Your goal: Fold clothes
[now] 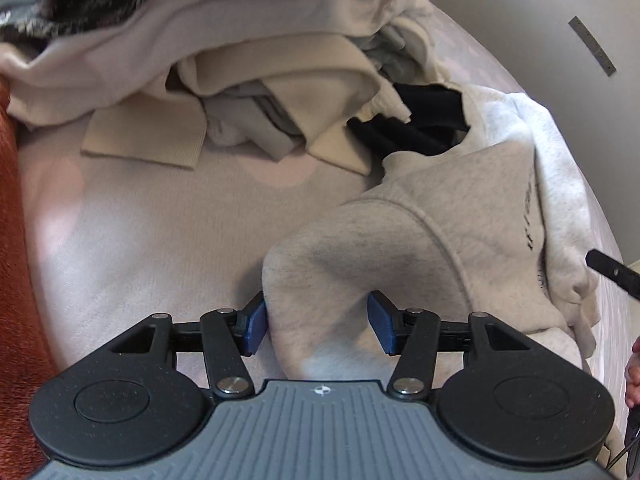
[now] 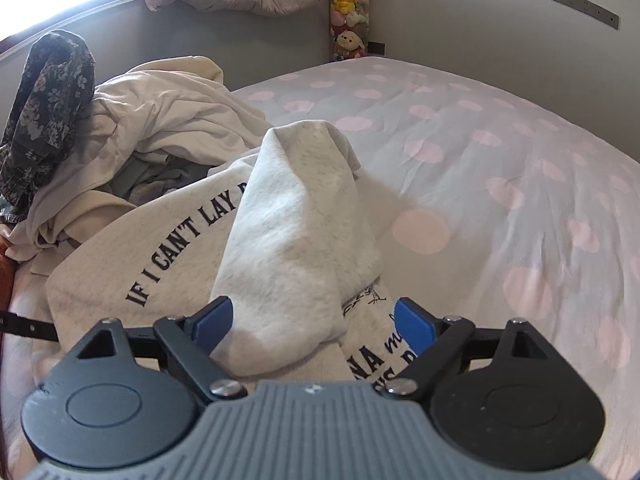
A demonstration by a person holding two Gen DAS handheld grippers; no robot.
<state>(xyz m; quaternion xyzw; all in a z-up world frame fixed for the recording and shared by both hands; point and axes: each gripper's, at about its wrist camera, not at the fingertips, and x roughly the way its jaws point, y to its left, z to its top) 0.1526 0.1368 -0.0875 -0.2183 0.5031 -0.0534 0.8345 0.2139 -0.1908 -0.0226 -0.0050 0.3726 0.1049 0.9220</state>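
You are working one grey sweatshirt [image 2: 168,240], sleeve [image 2: 296,232] lying across its print, between both grippers' spread fingers, left gripper [image 1: 316,320] and right gripper [image 2: 316,320], while the pile [image 1: 200,60] at upper left is lying unfolded.

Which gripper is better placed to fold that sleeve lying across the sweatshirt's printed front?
Right, probably. The right gripper is open with the sleeve between its fingers, directly over the grey sweatshirt. The left gripper, also open, straddles another part of it, away from the print.

The left gripper [image 1: 316,322] has its jaws spread around a grey sweatshirt [image 1: 420,240] fold on the bed [image 1: 140,232]; contact seems likely.
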